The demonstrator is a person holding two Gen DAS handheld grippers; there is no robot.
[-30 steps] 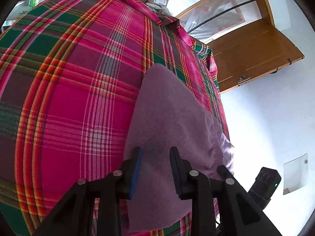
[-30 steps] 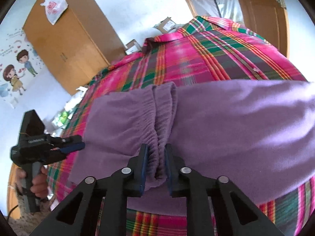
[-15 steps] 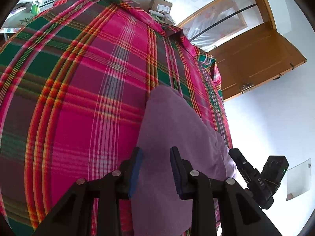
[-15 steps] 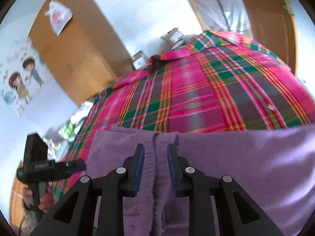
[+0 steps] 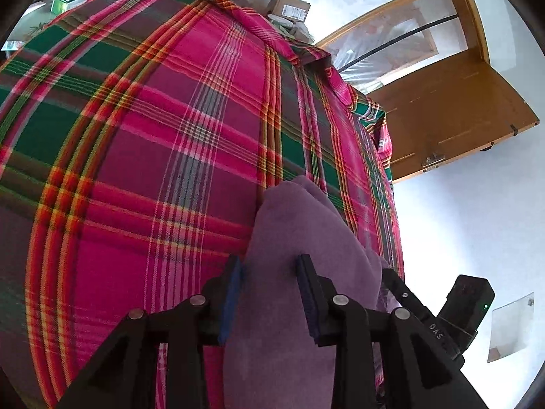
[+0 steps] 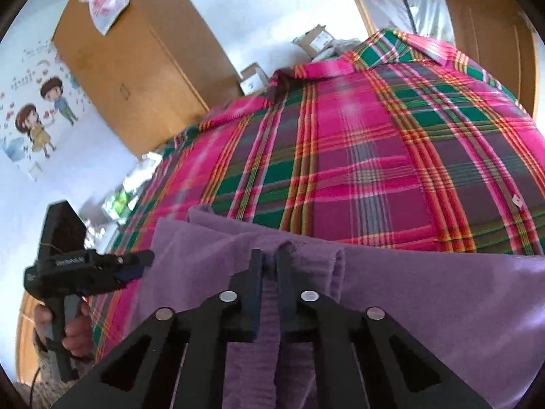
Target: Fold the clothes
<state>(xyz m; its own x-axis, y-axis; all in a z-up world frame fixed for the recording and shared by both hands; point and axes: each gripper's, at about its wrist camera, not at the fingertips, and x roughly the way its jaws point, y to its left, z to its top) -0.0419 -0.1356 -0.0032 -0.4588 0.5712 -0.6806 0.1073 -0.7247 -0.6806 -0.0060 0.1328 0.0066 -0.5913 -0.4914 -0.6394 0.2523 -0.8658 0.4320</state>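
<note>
Since a moment ago, both views have pulled back, so less of the purple garment (image 5: 293, 238) and more of the plaid cloth (image 5: 136, 170) shows. Garment: soft purple fleece with a gathered elastic band, lying on the pink, green and orange plaid cloth spread over the surface. The left hand-held gripper (image 5: 269, 272) hovers spread over one rounded end of it, blue pads apart. The right hand-held gripper (image 6: 270, 266) is nearly closed, pinching the bunched band. In the right view a hand (image 6: 71, 334) grips the left tool's handle. "DAS" is readable on the right tool's body.
</note>
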